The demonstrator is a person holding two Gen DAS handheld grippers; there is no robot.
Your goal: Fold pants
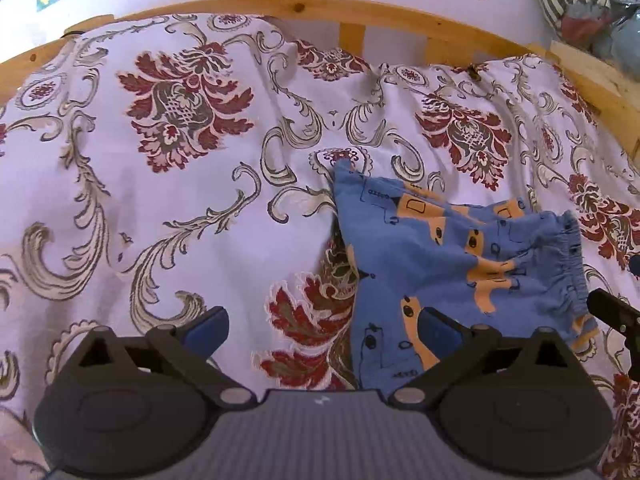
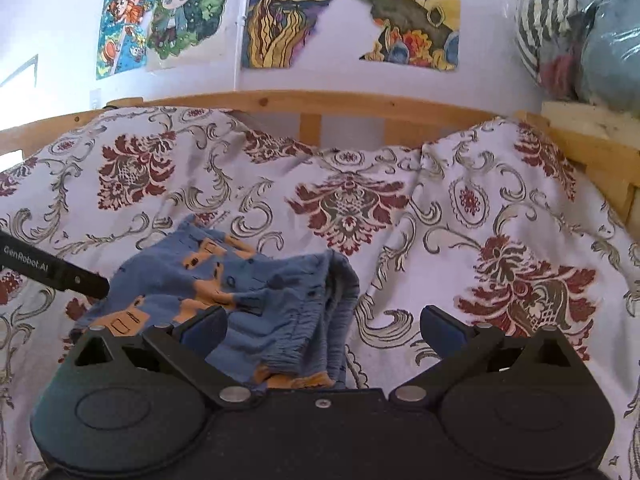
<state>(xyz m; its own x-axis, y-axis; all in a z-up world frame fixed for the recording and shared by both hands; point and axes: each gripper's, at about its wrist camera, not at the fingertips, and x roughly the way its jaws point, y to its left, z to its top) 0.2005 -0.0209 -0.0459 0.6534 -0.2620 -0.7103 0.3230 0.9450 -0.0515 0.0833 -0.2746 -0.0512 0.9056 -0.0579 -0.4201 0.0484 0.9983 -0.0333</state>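
Small blue pants (image 1: 452,264) with orange vehicle prints lie folded in a bundle on the floral bedspread (image 1: 180,200). In the left wrist view my left gripper (image 1: 322,330) stands open over the pants' left edge, its right finger above the cloth and nothing held. From the right wrist view the pants (image 2: 240,292) lie at lower left with the elastic waistband (image 2: 336,320) bunched towards me. My right gripper (image 2: 322,330) is open; the waistband lies below the gap between its fingers, unheld. The other gripper's black body (image 2: 56,270) shows at the left edge there.
A wooden bed rail (image 2: 320,102) runs along the back and right side. Colourful posters (image 2: 408,8) hang on the white wall. A striped bundle and bagged bedding (image 2: 580,28) sit on the ledge at upper right. The bedspread (image 2: 500,220) stretches wide on both sides.
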